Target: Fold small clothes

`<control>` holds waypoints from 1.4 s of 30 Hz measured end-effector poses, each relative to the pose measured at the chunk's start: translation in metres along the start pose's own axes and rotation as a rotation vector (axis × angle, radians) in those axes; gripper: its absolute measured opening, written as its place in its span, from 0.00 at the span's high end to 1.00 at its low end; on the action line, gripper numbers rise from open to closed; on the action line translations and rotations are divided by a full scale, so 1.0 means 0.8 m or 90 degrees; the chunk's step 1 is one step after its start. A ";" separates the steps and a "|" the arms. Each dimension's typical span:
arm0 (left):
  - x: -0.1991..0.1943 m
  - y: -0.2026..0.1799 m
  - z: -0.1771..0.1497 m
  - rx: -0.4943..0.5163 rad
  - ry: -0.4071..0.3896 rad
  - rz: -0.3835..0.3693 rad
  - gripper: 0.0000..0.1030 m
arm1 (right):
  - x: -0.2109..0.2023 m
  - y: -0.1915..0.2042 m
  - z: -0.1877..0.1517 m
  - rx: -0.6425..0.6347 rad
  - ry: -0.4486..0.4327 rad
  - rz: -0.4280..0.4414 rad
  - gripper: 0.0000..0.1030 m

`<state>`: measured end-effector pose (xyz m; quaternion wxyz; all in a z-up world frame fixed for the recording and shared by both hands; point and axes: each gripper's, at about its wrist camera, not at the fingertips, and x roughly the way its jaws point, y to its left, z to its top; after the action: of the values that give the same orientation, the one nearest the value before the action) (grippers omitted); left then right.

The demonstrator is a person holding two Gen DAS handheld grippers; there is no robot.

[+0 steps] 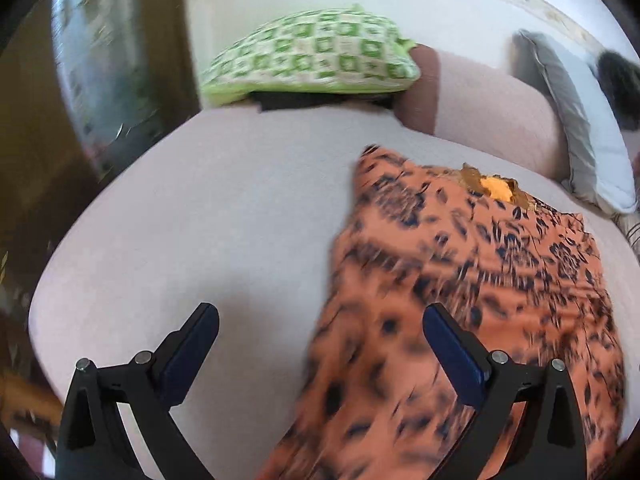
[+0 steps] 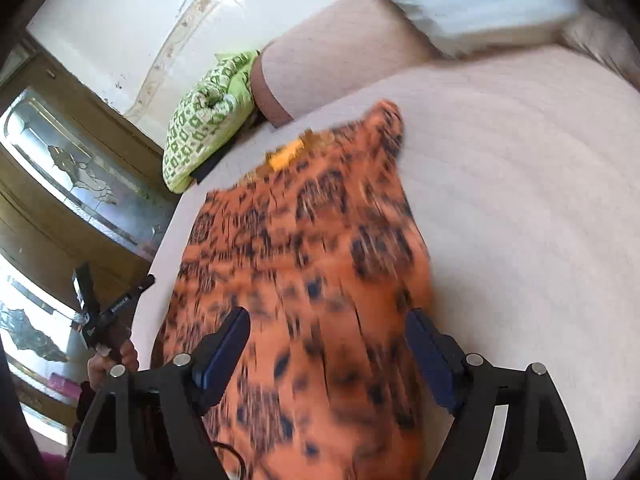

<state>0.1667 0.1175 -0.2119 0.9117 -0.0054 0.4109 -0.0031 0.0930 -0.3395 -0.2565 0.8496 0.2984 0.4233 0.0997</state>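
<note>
An orange garment with a dark blue floral print (image 1: 472, 280) lies spread on the pale pink sofa seat (image 1: 200, 220), neckline with a yellow label (image 1: 496, 188) at the far end. My left gripper (image 1: 320, 320) is open above the garment's left edge, holding nothing. In the right wrist view the same garment (image 2: 304, 264) lies lengthwise under my right gripper (image 2: 326, 332), which is open and empty. The left gripper (image 2: 104, 300) shows at the far left, held in a hand off the sofa's edge. Both views are motion-blurred.
A green and white patterned cushion (image 1: 316, 56) lies at the sofa's far end, also in the right wrist view (image 2: 204, 120). A grey pillow (image 1: 576, 128) leans on the backrest (image 1: 488, 104). A wooden door with patterned glass (image 2: 80, 168) stands beyond the sofa.
</note>
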 end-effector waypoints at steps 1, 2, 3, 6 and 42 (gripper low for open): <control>-0.010 0.014 -0.013 -0.005 0.010 -0.003 0.01 | -0.012 -0.006 -0.013 0.009 0.006 0.008 0.20; -0.021 0.029 -0.028 -0.003 0.021 0.001 0.01 | -0.025 -0.010 -0.025 0.015 0.009 0.014 0.20; -0.031 0.038 -0.040 0.002 0.027 0.011 0.01 | -0.039 -0.014 -0.038 0.022 0.010 0.016 0.20; -0.052 0.070 -0.077 0.010 0.044 0.038 0.01 | -0.066 -0.026 -0.066 0.047 0.007 0.020 0.20; -0.016 0.070 -0.148 0.011 0.140 -0.209 0.61 | -0.005 -0.065 -0.166 0.212 0.092 0.118 0.28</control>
<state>0.0694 0.1730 -0.2812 0.8484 -0.0644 0.5019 -0.1555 -0.0174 -0.3270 -0.3464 0.7430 0.4647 0.4644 0.1275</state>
